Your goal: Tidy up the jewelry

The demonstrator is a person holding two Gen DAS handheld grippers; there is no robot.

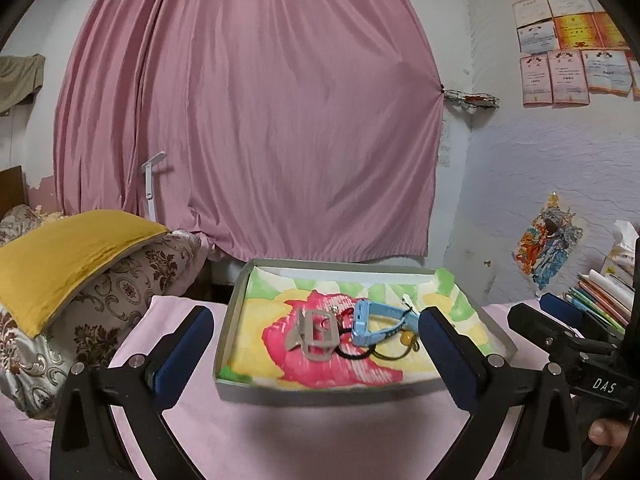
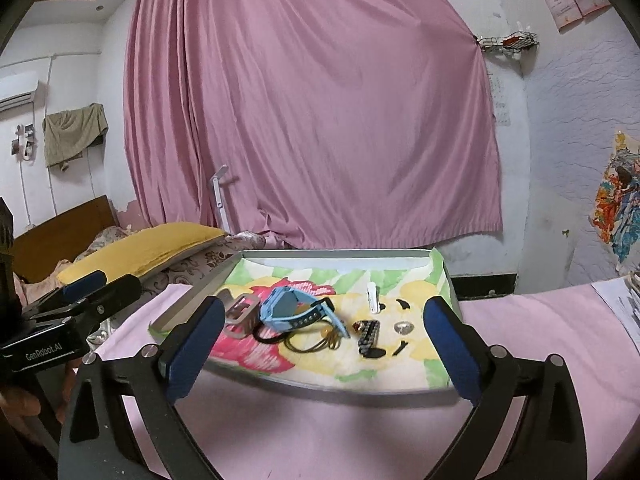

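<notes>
A shallow grey box (image 1: 496, 326) (image 2: 448, 276) lined with a flowered cloth sits on the pink table. In it lie a blue watch (image 1: 370, 320) (image 2: 294, 306), a grey buckle-like band (image 1: 314, 336) (image 2: 242, 314), black hair ties (image 2: 308, 340), a white clip (image 2: 373, 296), a black bracelet (image 2: 368, 336) and a small silver piece (image 2: 403, 327). My left gripper (image 1: 316, 332) is open and empty, its fingers either side of the box's near part. My right gripper (image 2: 324, 332) is open and empty, spanning the box's front.
A pink curtain (image 1: 248, 120) hangs behind the table. Pillows and a yellow cushion (image 1: 72, 256) lie to the left. Books (image 1: 604, 296) stack at the right. The other gripper shows at each view's edge (image 1: 568, 340) (image 2: 80, 300).
</notes>
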